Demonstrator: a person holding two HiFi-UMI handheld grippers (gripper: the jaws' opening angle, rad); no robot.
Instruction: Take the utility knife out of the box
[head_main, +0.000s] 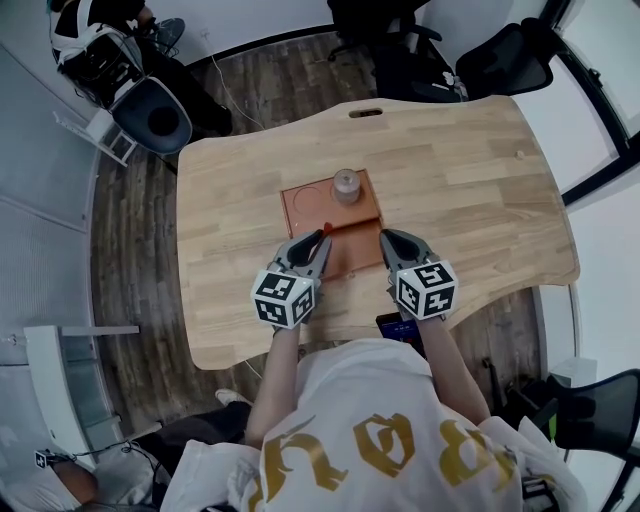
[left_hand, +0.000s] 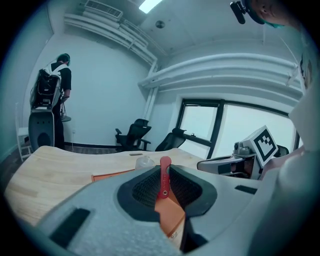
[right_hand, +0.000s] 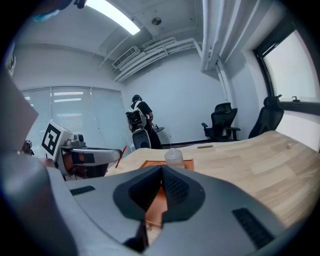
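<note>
L tool (left_hand: 164, 169) clamps slim red utility knife (left_hand: 163, 184); R tool (right_hand: 161, 171) clenched, empty.

you've a pale wooden table (head_main: 480, 180) before you, with a small clear bottle (head_main: 346, 185) upright near its middle. black office chairs (head_main: 505, 58) sit beyond the far edge. a person with a backpack (left_hand: 50, 85) stands by the wall.

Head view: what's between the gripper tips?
The near end of the orange box, between left gripper, holding the utility knife, and right gripper; head view shows it.

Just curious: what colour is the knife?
The utility knife is red, clearest in left gripper view.
</note>
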